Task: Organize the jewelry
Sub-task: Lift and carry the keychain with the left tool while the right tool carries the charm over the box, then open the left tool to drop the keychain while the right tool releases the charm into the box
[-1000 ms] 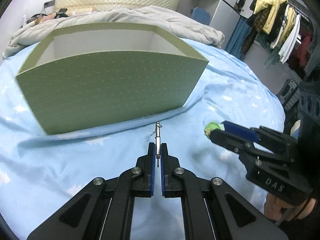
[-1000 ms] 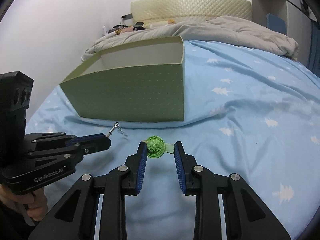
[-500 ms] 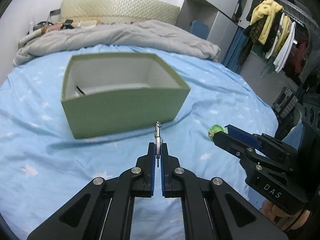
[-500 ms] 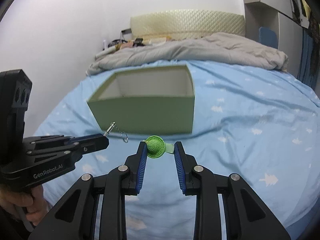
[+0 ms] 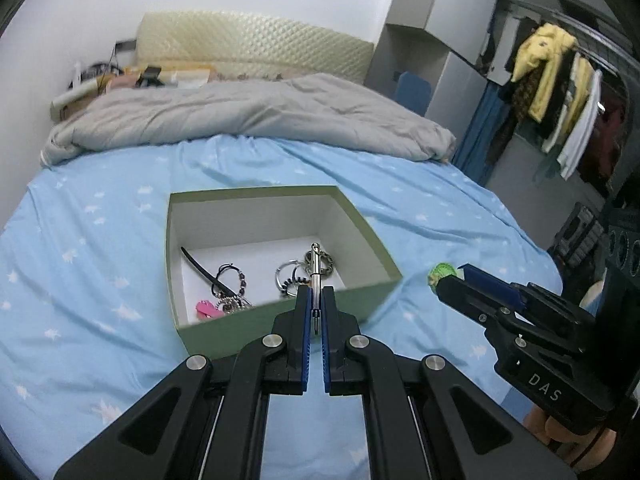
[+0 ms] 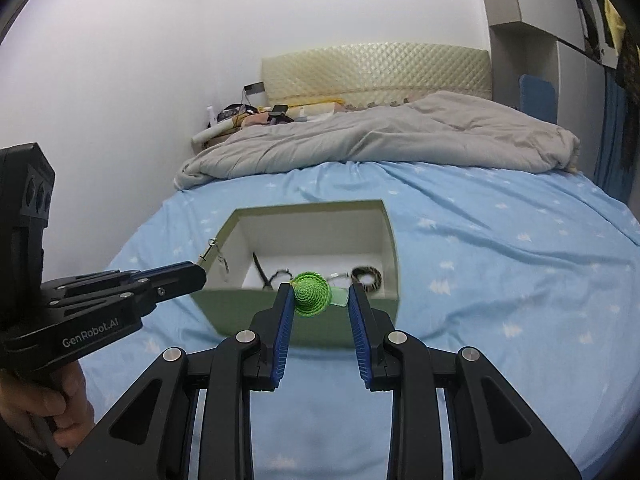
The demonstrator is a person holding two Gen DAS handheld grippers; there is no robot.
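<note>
1. My left gripper (image 5: 316, 308) is pressed nearly together on a thin silver clasp piece (image 5: 315, 268). Its long axis runs straight out along the fingers, up the middle of the left wrist frame, tip toward the box.

2. My right gripper (image 6: 320, 306) pinches a green knitted ornament (image 6: 311, 294). The jaws stand partly apart because the piece is wide, and a pale tag sticks out of it toward the right pad.

3. The target is the green box (image 5: 384, 252), open-topped, sitting on the blue bedsheet (image 5: 80, 240) in the centre of both frames, just beyond and below both sets of fingertips.

4. Inside it, in the left wrist view, lie a black strap (image 5: 204, 274), a beaded loop (image 5: 234, 276), a pink piece (image 5: 206, 307), silver rings (image 5: 289, 274) and a dark chain bracelet (image 5: 326, 264), spread across the white floor.

5. The relation that matters: in the left wrist frame the clasp's tip lies over the right half of the opening, with the box's near wall hidden behind the fingers. I judge the left hand the nearer one to a drop.

6. In the right wrist frame the ornament sits against the near wall's top edge, lower centre of the box. I judge it needs a little more travel up the frame before release.

7. In the right wrist view the left gripper enters from the left edge, its clasp near the box's left corner, so the two hands are well apart and should not collide.
</note>
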